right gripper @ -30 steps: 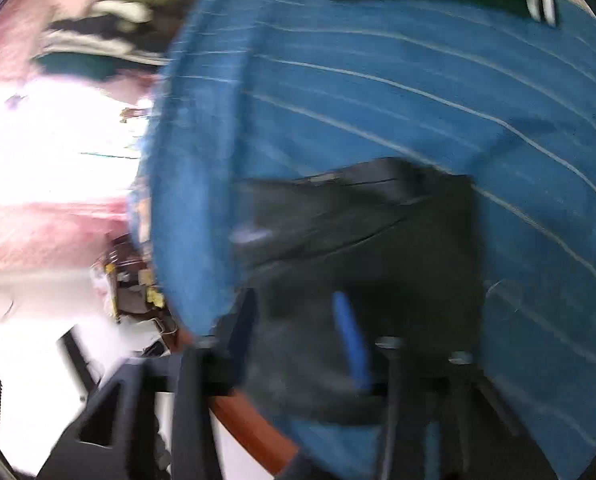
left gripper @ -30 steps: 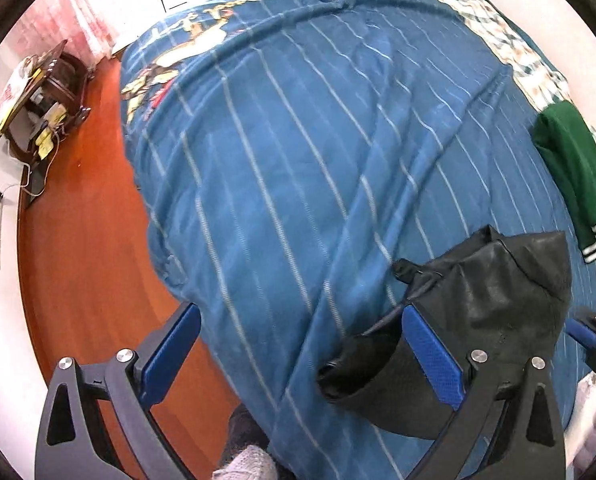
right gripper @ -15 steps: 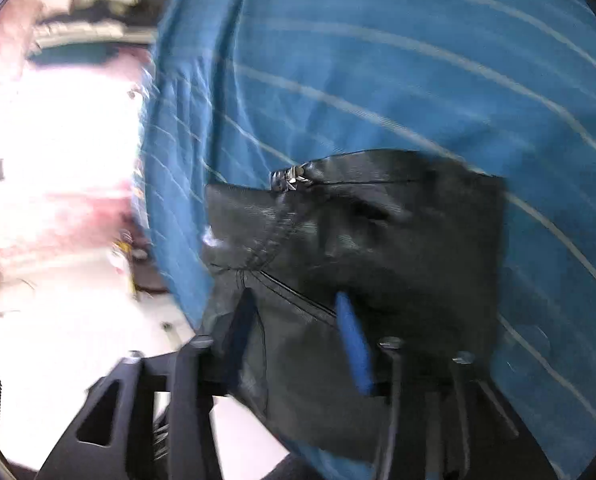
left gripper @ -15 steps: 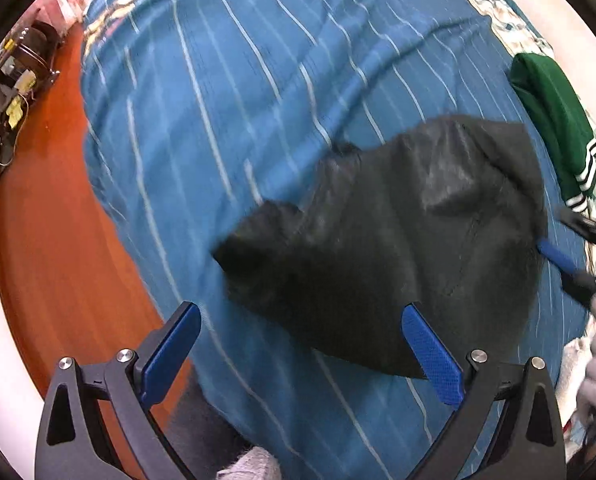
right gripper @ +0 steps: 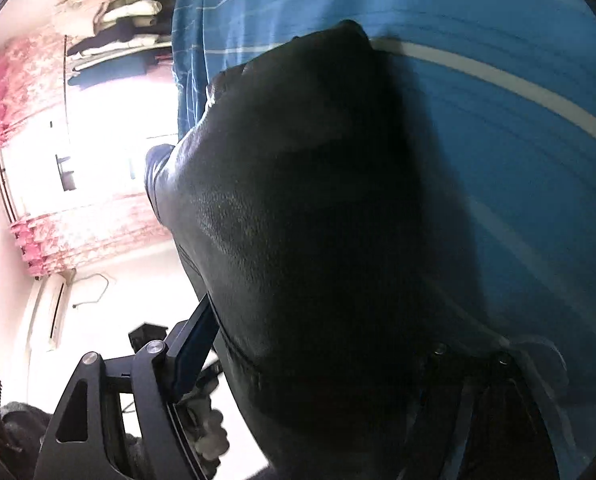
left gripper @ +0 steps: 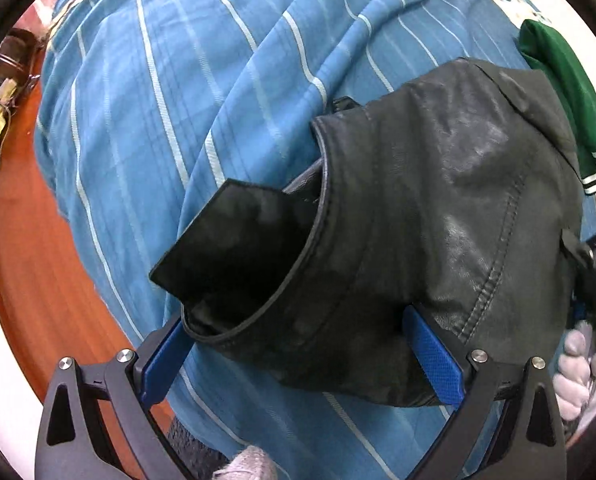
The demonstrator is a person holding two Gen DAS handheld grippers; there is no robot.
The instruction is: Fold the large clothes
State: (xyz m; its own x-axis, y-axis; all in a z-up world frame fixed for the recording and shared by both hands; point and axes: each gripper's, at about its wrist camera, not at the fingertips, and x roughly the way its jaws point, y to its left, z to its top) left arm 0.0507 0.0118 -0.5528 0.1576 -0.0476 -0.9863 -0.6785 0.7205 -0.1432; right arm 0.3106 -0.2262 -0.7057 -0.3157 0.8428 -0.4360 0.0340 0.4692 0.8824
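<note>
Black jacket (left gripper: 438, 200): folded into a compact bundle on bed (left gripper: 178, 100), nearly done; left hand-held gripper (left gripper: 298, 360) wide, straddling it; right hand-held gripper (right gripper: 318, 364) opening, jacket between jaws.

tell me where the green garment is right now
In the left wrist view the green garment lies at the upper right on the blue striped bedspread, just beyond the far edge of the black leather jacket.

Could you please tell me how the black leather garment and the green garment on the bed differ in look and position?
The black leather garment is glossy, stitched and plain; the green garment is matte knit with white-striped trim. The black one lies between the left gripper's jaws; the green one lies beyond it at the edge. Both rest on the blue striped bedding.
</note>
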